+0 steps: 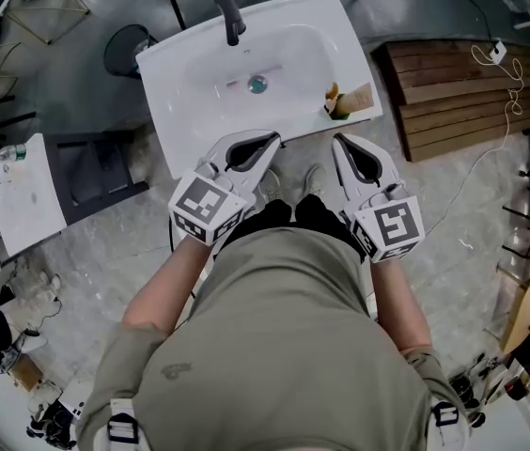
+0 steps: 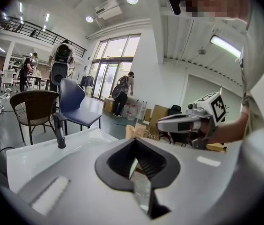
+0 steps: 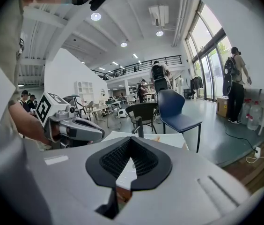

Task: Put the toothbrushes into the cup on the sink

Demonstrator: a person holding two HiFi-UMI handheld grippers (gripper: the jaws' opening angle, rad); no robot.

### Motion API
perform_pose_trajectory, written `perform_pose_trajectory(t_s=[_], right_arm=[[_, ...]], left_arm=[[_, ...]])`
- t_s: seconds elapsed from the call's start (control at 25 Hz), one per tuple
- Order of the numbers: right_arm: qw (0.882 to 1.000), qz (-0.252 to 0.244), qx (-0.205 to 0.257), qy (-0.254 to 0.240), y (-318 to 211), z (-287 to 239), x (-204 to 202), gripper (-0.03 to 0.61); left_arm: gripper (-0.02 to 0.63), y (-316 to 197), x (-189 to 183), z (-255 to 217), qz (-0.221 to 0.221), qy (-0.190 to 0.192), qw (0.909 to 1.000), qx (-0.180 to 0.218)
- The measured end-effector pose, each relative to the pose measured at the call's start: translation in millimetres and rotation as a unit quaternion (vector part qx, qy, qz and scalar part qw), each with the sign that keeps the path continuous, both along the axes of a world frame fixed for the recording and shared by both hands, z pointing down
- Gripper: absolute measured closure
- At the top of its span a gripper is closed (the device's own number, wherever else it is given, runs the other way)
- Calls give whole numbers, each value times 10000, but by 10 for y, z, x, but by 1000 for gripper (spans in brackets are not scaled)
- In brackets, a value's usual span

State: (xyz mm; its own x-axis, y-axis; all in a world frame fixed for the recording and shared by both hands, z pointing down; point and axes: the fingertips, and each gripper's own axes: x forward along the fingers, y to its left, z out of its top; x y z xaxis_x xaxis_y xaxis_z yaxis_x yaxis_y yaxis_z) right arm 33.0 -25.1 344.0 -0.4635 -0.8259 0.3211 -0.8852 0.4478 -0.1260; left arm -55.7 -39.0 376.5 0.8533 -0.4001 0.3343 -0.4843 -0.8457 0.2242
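The white sink [image 1: 293,40] stands in front of me with a dark faucet [image 1: 232,15] at its back. On its right front corner lies a small cluster of orange, green and tan items [image 1: 345,101], too small to tell cup from toothbrushes. My left gripper [image 1: 270,142] hovers at the sink's front edge, shut and holding nothing. My right gripper [image 1: 340,143] hangs beside it, just short of that corner, also shut and holding nothing. In the left gripper view the jaws [image 2: 134,146] meet over the sink, with the right gripper [image 2: 188,121] alongside. The right gripper view shows its jaws [image 3: 131,144] closed.
A dark tray-like stand [image 1: 96,172] and a white panel [image 1: 25,195] lie on the floor to the left. A wooden pallet [image 1: 462,87] with a white cable [image 1: 505,92] sits to the right. Chairs [image 3: 176,111] and several people are beyond the sink.
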Motion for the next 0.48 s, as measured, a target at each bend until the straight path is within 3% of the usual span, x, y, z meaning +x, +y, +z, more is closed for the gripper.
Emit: perform_pose_trajectory(t_s=[0.48], right_arm=[[10000, 35, -60, -12, 0, 69, 44, 568]], left_arm=[[607, -10, 115, 17, 91, 34, 9999, -25]])
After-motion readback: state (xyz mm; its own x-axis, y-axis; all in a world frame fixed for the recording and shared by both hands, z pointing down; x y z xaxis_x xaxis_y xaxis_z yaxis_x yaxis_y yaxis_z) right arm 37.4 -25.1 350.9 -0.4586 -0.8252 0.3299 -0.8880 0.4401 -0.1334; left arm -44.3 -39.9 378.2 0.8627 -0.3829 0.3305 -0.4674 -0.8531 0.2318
